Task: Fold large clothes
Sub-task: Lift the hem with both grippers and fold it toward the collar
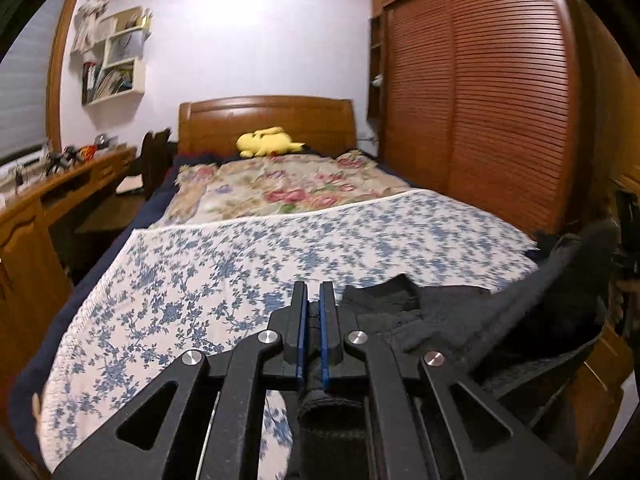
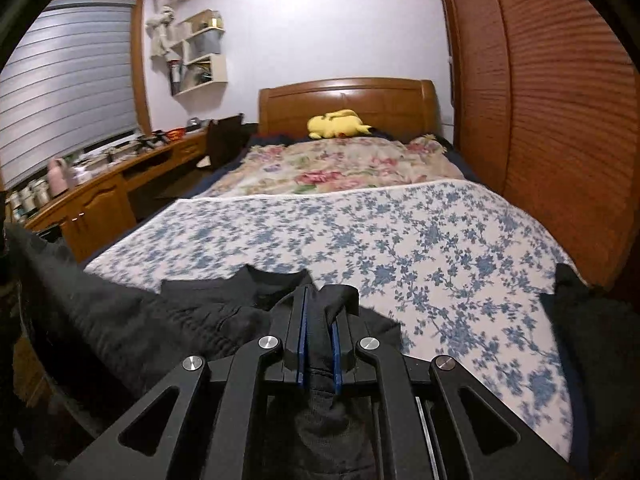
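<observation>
A large black garment [image 1: 452, 320] is held up over the near end of the bed, its collar spread on the blue-flowered cover. My left gripper [image 1: 313, 292] is shut on a black edge of it, cloth pinched between the blue pads. In the right wrist view the same black garment [image 2: 168, 320] stretches off to the left, and my right gripper [image 2: 320, 294] is shut on a thick fold that bulges over the right finger. One sleeve end [image 2: 584, 308] lies at the right side of the bed.
The bed carries a blue-flowered cover [image 1: 248, 256], a pink floral blanket [image 1: 280, 188] and a yellow plush toy [image 1: 266, 142] at the wooden headboard. A louvred wardrobe [image 1: 480, 100] runs along the right. A cluttered wooden desk [image 2: 100, 184] stands left under a blind.
</observation>
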`<state>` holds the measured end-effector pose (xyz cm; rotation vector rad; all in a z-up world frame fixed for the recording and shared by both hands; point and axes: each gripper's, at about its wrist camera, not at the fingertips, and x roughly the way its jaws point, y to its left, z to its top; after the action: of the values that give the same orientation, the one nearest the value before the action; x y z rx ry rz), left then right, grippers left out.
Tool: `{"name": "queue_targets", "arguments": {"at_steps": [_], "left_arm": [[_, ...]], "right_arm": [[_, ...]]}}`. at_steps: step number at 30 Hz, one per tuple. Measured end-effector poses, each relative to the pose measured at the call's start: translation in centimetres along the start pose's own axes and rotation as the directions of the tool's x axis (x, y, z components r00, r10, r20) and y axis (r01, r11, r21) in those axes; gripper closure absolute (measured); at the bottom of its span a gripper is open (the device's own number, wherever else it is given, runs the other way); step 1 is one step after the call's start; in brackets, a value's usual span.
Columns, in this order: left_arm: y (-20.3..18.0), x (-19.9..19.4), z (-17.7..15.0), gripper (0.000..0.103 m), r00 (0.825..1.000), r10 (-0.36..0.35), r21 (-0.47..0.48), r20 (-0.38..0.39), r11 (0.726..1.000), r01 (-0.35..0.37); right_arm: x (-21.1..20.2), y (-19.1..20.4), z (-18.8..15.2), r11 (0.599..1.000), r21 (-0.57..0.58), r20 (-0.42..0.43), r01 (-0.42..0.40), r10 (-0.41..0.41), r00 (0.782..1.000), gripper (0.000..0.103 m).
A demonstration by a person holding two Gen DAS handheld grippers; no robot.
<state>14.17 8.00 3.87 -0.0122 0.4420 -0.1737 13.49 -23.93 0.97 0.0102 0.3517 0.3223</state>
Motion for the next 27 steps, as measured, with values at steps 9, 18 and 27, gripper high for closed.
{"name": "queue_targets", "arguments": {"at_steps": [9,18,27], "left_arm": [[1.9,7.7,-0.3,0.097,1.0,-0.008,-0.079,-0.015,0.997,0.007],[2.5,12.2,-1.3,0.097,0.998,0.012,-0.095,-0.058,0.995,-0.018],[2.3,14.2,-2.2,0.097,0.99,0.057,-0.092,-0.126,0.993,-0.069]], "right_arm": [[8.5,-0.7,2.5,0.997,0.033,-0.011,0.065,-0.065,0.998,0.092],[15.0,0.9,2.6,0.995,-0.017,-0.082,0.095,-0.096,0.992,0.092],[19.7,0.9,2.4,0.993,-0.028,-0.14,0.112,-0.115,0.984,0.086]]}}
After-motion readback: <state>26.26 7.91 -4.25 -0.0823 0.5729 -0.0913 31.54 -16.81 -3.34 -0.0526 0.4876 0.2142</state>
